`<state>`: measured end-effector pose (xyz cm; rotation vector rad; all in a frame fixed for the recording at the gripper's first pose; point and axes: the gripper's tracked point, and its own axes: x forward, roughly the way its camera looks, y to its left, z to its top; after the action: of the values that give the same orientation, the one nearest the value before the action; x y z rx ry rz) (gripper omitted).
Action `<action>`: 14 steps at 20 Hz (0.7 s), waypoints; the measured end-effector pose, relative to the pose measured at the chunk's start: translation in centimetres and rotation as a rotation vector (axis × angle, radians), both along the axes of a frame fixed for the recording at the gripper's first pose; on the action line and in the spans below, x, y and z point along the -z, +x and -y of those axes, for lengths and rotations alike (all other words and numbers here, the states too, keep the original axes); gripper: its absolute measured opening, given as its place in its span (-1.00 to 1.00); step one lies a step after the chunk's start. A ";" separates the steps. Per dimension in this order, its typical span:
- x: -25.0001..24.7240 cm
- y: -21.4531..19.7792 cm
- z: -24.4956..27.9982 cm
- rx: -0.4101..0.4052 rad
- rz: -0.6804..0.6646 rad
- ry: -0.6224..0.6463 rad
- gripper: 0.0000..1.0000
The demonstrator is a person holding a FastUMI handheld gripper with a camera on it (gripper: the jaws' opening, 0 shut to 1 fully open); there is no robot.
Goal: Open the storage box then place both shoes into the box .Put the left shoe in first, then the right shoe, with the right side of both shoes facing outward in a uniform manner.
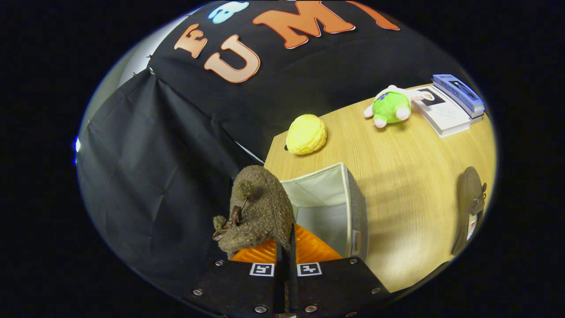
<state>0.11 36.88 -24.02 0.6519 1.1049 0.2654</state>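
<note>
Orange ribbed fingers (265, 252) of the gripper (286, 254) stand nearly together, only a thin dark slit between them, pinching the edge of a brown woolly shoe (260, 207). The shoe hangs upright from the pinch, toe end up, its small brown bow (227, 223) turned to the left side. The gripper is tilted: the table runs away at a slant to the right.

Container: one storage box (353, 207), grey fabric outside, pale lining inside, open at the top. It sits on the table's near left corner, just right of the held shoe and just beyond the fingers. The part of its inside that shows holds nothing; the shoe and fingers cover the near-left portion, so I cannot tell for that part.

Count on the wooden table (406, 194):
- shoes: two. One held; the second shoe (468, 207) lies well apart to the right, near the table edge.
- plush toys: two. One yellow plush (306, 134) beyond the box; one green plush (390, 107) farther right.
- books (450, 106): a small stack at the far right corner, touching the green plush's arm.
</note>
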 end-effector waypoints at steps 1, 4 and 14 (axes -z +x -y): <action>0.7 0.1 -0.5 0.001 -0.014 -0.009 -0.91; 3.0 0.0 -1.5 0.010 -0.060 -0.046 -0.90; 7.7 -2.1 -3.5 0.026 -0.222 -0.122 -0.86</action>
<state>-2.00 40.42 -31.72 0.5962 1.3140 0.1037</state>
